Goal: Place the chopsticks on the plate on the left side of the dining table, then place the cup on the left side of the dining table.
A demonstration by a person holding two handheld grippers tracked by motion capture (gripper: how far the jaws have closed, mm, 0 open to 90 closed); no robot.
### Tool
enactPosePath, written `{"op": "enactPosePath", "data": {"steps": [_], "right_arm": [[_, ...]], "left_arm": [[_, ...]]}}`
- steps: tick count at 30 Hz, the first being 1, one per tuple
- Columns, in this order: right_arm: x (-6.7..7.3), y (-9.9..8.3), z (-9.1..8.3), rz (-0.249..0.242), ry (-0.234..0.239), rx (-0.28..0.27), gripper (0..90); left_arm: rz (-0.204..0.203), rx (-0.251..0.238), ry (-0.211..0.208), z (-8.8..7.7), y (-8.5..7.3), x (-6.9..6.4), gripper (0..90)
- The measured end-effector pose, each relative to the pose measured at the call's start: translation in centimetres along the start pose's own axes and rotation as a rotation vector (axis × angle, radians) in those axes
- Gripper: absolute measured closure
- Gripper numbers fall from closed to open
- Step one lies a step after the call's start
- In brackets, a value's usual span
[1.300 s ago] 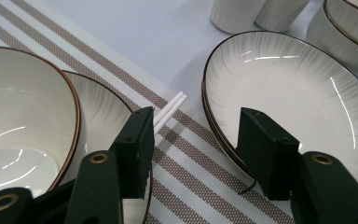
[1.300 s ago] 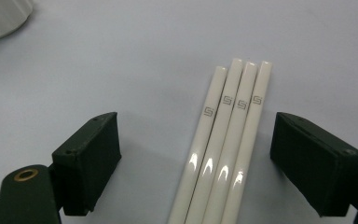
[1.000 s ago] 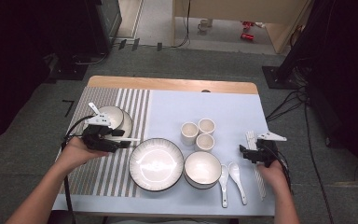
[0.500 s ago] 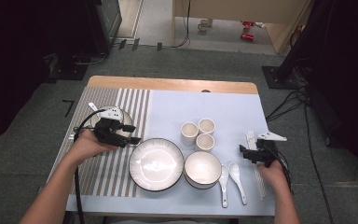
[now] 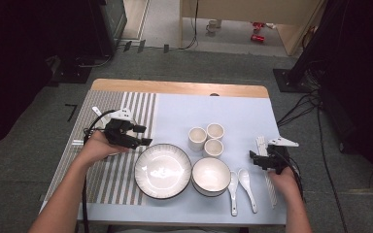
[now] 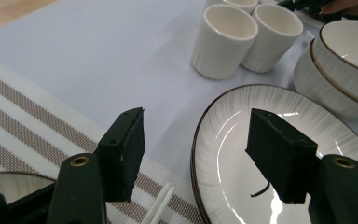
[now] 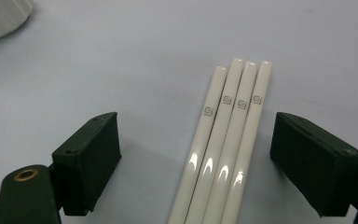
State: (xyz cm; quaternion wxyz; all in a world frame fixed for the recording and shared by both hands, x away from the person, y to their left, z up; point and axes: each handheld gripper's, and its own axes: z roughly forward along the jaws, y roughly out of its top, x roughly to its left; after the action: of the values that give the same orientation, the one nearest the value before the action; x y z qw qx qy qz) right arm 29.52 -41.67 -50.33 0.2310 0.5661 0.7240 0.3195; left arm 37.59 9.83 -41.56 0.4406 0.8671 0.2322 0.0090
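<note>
From above, your left tool [image 5: 137,135] has slid rightward over the striped mat [image 5: 121,165], off the small dish at the left edge and up to the rim of the big plate [image 5: 163,170]. Its jaws have just been opening and nothing sits between them. I read that as the dish being set down and the plate being your next pick. Your right tool [image 5: 259,159] has not shifted; it waits over the chopsticks [image 5: 264,167] at the right edge, beside the two spoons [image 5: 240,187]. The bowl [image 5: 211,175] touches the plate's right side, and three cups [image 5: 206,140] stand just behind them.

In the left gripper view, the tool's [image 6: 200,156] jaws stand well apart and empty, straddling the near rim of the plate [image 6: 242,144] without touching it. A pair of white sticks [image 6: 161,205] lies on the mat below, and a sliver of the small dish [image 6: 9,184] shows at the lower left.

In the right gripper view, the tool [image 7: 209,163] is wide open around four chopsticks [image 7: 226,149] lying side by side, pads clear of them on both sides.

The tabletop [image 5: 175,89] has a wooden far edge, a pale blue cloth [image 5: 213,109] over most of it, and the mat at the left. Around it lie grey carpet, trailing cables and dark stands; red cans [image 5: 257,31] sit on the floor far behind.
</note>
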Motion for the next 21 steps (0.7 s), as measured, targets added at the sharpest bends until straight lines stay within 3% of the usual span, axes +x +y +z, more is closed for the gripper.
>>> {"op": "enactPosePath", "data": {"steps": [6,21], "right_arm": [[0.0,0.0,0.0,0.003,0.002,0.001,15.5],[0.0,0.0,0.0,0.002,0.004,0.000,15.2]], "left_arm": [[-0.016,-0.005,-0.017,1.0,0.4,0.2,36.4],[0.023,0.029,-0.020,3.3,1.4,-0.5,35.6]]}}
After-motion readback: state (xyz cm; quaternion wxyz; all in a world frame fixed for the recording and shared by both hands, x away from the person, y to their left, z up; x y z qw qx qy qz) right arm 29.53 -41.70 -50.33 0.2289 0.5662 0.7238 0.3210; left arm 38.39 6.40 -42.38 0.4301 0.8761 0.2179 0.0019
